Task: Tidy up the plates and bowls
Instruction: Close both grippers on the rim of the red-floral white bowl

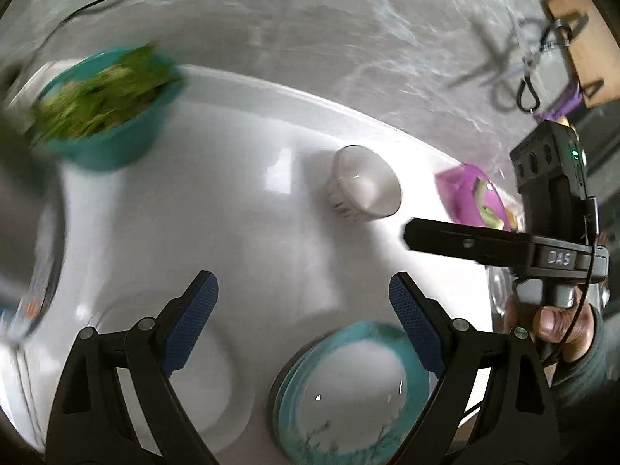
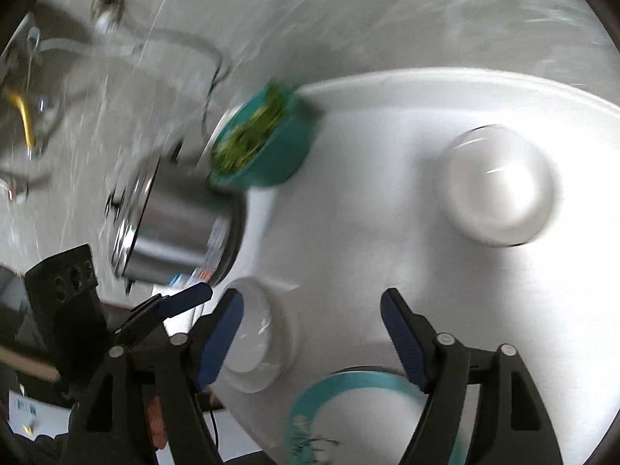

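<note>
Left wrist: white round table (image 1: 240, 209) over grey marbled floor (image 1: 348, 19).

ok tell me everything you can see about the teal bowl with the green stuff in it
The teal bowl is a deep, round, plastic-looking bowl with a plain matte wall, heaped with green leafy pieces that rise above its rim. It stands upright near the far edge of the round white table. In the right wrist view it sits close beside the shiny steel pot; whether they touch is unclear. Neither gripper is near it. Motion blur hides finer detail.
</note>
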Motion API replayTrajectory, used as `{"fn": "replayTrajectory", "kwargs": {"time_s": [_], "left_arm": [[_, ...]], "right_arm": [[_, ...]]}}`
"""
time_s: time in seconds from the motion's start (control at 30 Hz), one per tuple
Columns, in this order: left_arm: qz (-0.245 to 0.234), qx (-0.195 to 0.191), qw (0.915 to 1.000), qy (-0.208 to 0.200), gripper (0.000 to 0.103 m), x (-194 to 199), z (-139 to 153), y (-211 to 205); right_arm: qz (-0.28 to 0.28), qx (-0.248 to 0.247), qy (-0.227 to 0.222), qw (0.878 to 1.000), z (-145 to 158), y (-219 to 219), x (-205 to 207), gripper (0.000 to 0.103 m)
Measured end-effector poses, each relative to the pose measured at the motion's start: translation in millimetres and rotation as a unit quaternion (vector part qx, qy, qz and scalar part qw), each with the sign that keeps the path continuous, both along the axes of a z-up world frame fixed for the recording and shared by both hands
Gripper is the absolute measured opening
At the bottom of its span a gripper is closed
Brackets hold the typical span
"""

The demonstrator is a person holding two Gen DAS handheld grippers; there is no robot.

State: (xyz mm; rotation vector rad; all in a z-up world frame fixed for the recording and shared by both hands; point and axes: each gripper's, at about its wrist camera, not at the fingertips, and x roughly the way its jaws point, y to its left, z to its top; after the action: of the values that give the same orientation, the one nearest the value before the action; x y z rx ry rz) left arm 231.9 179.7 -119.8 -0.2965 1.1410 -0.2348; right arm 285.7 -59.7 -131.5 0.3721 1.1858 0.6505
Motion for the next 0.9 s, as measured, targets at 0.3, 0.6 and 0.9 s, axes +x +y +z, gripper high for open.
{"fn": "replayTrajectory", "kwargs": {"time_s": [0.3,0.6,0.9], "left_arm": [[-0.048,0.050,0.9969,0.037,0.090,131,-55,-53],[-0.070,0.087,0.9911,0.072,0.087,178,-119,-77],[-0.063,0.055,0.9918,0.096,0.029,196,-159,-67]], "right_arm": [[-0.116,0.000,0.026,0.993,-37,-111,64,0.081],[-0.091,0.001,0.074,0.993,-96,-97,103,0.073],[-0.071,-0.003,0.092,0.993,-118,-91,116,0.038]]}}
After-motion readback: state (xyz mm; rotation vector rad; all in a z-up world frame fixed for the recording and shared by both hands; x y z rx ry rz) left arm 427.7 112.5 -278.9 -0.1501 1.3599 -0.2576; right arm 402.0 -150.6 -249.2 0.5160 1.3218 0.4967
